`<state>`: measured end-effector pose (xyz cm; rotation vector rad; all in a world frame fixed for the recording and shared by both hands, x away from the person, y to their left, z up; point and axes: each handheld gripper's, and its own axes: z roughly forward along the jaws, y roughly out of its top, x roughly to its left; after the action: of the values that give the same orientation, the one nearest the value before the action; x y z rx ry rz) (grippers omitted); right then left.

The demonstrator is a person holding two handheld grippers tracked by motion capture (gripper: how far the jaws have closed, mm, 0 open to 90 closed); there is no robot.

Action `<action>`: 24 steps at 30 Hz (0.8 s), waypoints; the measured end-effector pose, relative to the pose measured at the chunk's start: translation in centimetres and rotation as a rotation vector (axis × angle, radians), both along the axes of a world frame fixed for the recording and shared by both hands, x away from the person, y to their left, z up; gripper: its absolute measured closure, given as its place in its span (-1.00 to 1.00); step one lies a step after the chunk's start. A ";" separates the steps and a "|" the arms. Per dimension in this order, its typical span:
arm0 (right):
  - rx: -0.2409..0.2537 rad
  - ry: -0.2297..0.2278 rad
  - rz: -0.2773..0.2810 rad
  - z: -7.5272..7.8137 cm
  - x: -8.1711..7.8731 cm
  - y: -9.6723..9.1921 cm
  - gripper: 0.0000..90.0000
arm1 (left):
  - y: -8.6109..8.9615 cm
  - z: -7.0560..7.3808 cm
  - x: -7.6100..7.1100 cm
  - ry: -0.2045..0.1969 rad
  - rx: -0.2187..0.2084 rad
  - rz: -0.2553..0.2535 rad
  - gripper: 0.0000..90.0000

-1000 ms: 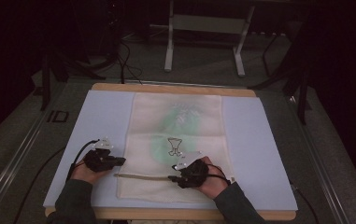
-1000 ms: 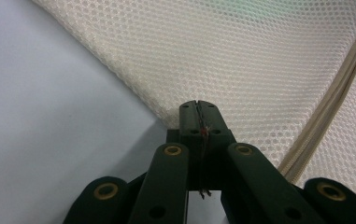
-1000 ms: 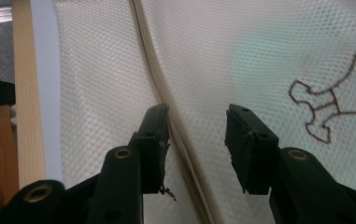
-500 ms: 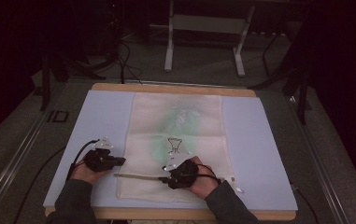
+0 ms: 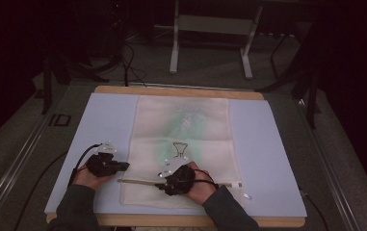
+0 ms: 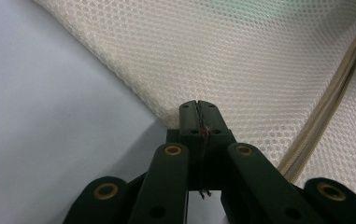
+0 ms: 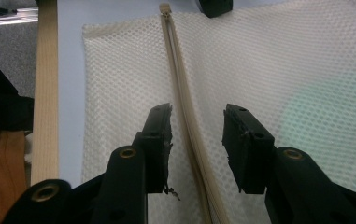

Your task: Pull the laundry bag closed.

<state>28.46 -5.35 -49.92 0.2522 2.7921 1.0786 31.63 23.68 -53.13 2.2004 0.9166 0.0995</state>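
Apparently the left gripper (image 5: 121,166), jaws pressed together, is pinching the mesh bag (image 5: 181,144) edge, while the right gripper (image 7: 195,140) is straddling the zipper (image 7: 185,107) with spread jaws; zipper work is looking hardly begun.

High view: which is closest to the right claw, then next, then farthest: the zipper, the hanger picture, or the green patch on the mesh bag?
From the right claw:
1. The zipper, running across the near end of the mesh bag, right beside the claw.
2. The hanger picture, a little farther up the bag's middle.
3. The green patch, beyond the hanger, toward the far end.
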 end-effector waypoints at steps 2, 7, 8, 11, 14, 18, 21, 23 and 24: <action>0.000 0.001 0.007 0.0 0.0 0.3 0.38 | 0.0 0.0 0.0 0.001 0.000 0.000 0.99; 0.001 0.001 0.018 -0.1 0.0 1.0 0.39 | 0.1 0.0 0.0 0.004 -0.004 -0.001 0.99; 0.000 0.002 0.019 -0.1 0.0 1.1 0.39 | 0.1 0.0 0.0 0.005 -0.005 0.000 0.99; -0.001 0.002 0.027 -0.1 0.0 1.5 0.40 | 0.1 0.0 0.0 0.005 -0.007 0.000 0.99; -0.001 0.004 0.028 -0.1 0.1 1.7 0.40 | 0.2 0.1 0.0 -0.002 0.000 0.014 0.99; 0.003 0.002 0.032 -0.1 0.2 2.1 0.41 | 0.3 0.2 0.0 -0.006 0.008 0.024 0.99; 0.003 -0.001 0.036 -0.2 0.3 2.4 0.42 | 0.3 0.2 0.0 -0.011 0.006 0.024 0.99; 0.001 -0.005 0.038 -0.2 0.4 2.6 0.43 | 0.3 0.3 0.0 -0.013 0.004 0.025 0.99; 0.000 -0.002 0.036 -0.2 0.4 2.7 0.44 | 0.3 0.3 0.0 -0.015 0.002 0.026 0.99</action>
<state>28.83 -2.68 -50.12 0.2016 2.8048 1.0862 31.58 24.02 -52.79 2.1871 0.9380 0.1291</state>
